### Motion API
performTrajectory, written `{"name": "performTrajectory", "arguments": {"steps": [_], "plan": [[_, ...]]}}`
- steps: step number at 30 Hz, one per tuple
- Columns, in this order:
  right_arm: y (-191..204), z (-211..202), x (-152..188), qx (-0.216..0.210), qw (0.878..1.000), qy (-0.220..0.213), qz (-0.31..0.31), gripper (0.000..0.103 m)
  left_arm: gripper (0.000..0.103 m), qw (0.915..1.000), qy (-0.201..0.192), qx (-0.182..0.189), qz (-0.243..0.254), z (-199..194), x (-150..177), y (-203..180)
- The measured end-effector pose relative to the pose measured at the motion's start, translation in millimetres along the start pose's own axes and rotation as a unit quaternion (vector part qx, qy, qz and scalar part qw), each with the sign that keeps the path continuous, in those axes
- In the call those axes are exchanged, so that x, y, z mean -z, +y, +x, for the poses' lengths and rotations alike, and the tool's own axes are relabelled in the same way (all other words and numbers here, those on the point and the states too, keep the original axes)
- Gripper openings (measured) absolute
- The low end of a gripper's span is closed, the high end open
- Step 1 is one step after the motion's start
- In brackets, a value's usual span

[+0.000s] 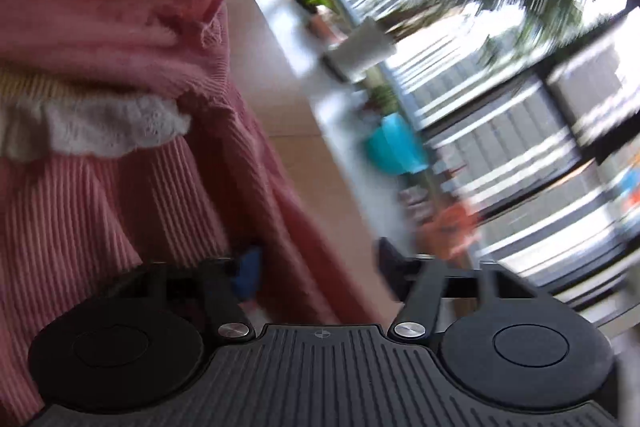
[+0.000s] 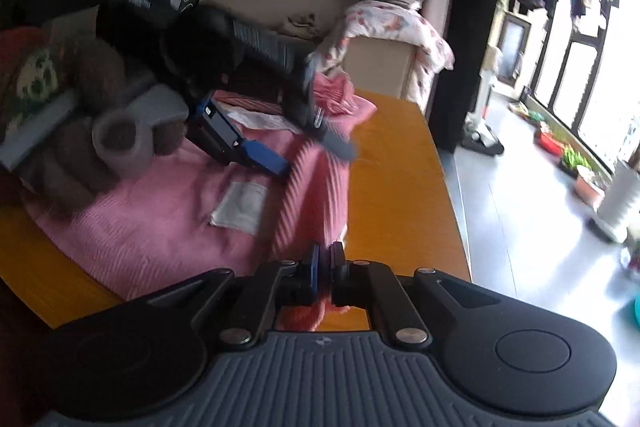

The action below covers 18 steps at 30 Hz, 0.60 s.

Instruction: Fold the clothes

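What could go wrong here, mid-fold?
1. The right tool pinches only a narrow ridge of the pink garment; a hard pull may slip it free.
2. The left tool is open with cloth draped between its fingers; closing may catch only one layer or miss the edge.
3. The garment lies near the table edge, so dragging may slide it off.

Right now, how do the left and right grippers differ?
The left gripper has its jaws wide apart, while the right gripper is shut. The right gripper pinches a fold of the pink garment, while the left gripper grips nothing. Both are at the same garment on the orange table.
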State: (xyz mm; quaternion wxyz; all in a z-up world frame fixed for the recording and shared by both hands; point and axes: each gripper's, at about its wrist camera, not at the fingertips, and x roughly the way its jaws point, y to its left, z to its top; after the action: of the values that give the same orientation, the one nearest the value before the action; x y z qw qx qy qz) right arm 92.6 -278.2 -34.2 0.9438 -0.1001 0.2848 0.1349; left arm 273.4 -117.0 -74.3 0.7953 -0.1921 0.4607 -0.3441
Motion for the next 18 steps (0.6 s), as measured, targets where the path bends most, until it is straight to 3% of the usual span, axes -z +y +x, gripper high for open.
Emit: {"name": "performTrajectory", "arguments": {"steps": [3, 4, 5, 7, 9, 13, 18], "plan": [[-10, -7, 5, 0.014, 1.0, -0.007, 0.025, 0.031, 0.03, 0.9958, -0.009, -0.054, 0.073, 9, 3, -21], [-13, -10, 7, 0.018, 0.999, -0.01, 0.033, 0.033, 0.017, 0.9957, -0.007, -0.057, 0.073, 9, 2, -24], [-15, -13, 8, 0.023, 0.999, -0.013, 0.04, 0.033, 0.012, 0.9977, -0.003, -0.045, 0.051, 8, -1, -22], [-18, -19, 8, 0.031, 0.998, -0.024, 0.048, 0.035, 0.011, 0.9996, -0.004, 0.007, -0.026, -4, -10, -16], [-18, -26, 6, 0.032, 0.997, -0.041, 0.048, 0.041, 0.01, 0.9955, -0.02, 0.05, -0.078, -24, -19, -9], [-9, -9, 2, 0.026, 0.998, -0.035, 0.055, 0.047, 0.01, 0.9957, -0.051, 0.043, -0.063, -58, -26, -5], [3, 17, -3, 0.017, 0.998, -0.021, 0.064, 0.05, 0.011, 0.9956, -0.044, 0.033, -0.076, -79, -11, 13]]}}
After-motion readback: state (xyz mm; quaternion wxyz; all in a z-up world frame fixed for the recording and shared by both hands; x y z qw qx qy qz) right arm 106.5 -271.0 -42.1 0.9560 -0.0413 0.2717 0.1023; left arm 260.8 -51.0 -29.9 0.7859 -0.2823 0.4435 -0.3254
